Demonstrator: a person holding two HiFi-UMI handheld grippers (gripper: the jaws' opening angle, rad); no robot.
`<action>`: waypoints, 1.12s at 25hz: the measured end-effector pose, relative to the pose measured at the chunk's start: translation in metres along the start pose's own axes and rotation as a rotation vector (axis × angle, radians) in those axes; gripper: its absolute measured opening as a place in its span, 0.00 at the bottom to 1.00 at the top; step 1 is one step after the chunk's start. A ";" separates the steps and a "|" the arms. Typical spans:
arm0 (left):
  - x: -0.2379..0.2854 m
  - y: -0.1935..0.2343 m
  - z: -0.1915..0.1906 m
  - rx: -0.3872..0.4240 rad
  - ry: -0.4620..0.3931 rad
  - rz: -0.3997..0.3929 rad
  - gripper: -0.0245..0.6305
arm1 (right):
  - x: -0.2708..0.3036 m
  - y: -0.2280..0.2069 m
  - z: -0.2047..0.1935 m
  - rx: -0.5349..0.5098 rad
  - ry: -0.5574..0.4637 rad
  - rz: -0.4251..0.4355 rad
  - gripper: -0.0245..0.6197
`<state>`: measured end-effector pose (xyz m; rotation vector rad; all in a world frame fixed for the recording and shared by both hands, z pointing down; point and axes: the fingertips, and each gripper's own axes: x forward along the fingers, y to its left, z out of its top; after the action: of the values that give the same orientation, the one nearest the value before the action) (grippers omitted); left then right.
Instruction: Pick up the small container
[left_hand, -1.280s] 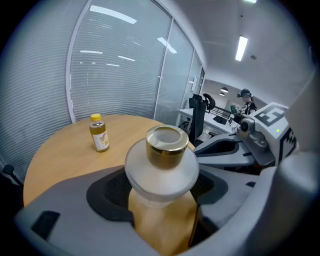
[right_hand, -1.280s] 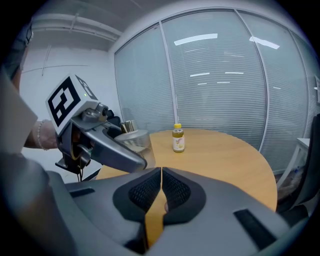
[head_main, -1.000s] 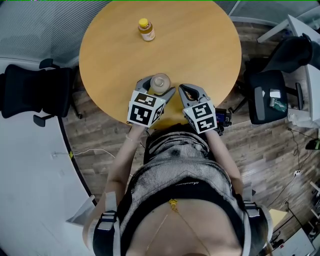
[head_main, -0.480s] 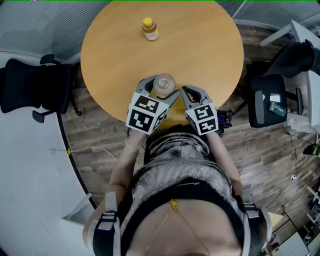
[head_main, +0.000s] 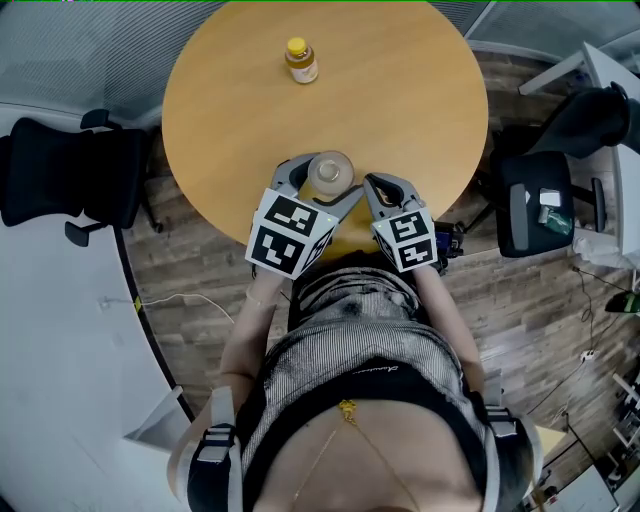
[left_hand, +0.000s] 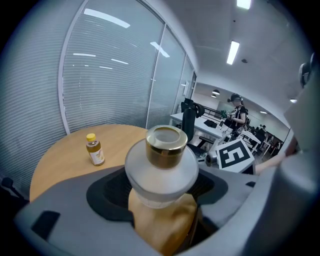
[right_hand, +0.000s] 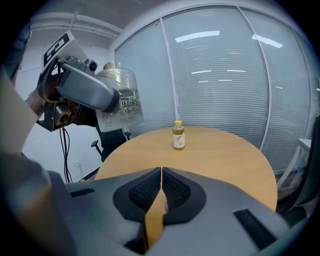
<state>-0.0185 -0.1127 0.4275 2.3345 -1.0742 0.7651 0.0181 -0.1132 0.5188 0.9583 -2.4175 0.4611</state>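
Observation:
A clear jar (head_main: 328, 172) with a gold rim hangs above the near edge of the round wooden table (head_main: 400, 90), and my left gripper (head_main: 316, 180) is shut on it. The left gripper view shows the jar (left_hand: 161, 165) pinched between both jaws, its mouth facing the camera. From the right gripper view the jar (right_hand: 119, 95) is plainly off the table. My right gripper (head_main: 373, 183) is just to its right, shut (right_hand: 161, 175) with nothing between its jaws. A small yellow-capped bottle (head_main: 301, 60) of amber liquid stands upright at the table's far side (right_hand: 178, 135).
One black office chair (head_main: 70, 180) stands left of the table and another (head_main: 540, 205) to its right by a white desk. A glass wall with blinds (right_hand: 225, 80) lies beyond the table. Desks and a person (left_hand: 235, 112) show in the distance.
My left gripper has risen a little toward the camera with the jar held in it. The right gripper has barely moved.

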 end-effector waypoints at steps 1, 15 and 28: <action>-0.002 -0.001 0.000 0.004 0.004 -0.004 0.57 | 0.000 0.000 0.000 0.000 0.000 -0.001 0.07; -0.019 -0.007 -0.001 0.034 0.045 -0.035 0.57 | 0.001 0.004 0.008 -0.001 -0.029 0.005 0.07; -0.019 -0.006 -0.005 0.010 0.043 -0.051 0.57 | 0.001 0.008 0.005 -0.016 -0.008 0.010 0.07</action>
<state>-0.0259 -0.0957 0.4181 2.3338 -0.9912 0.7999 0.0107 -0.1104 0.5140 0.9428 -2.4306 0.4417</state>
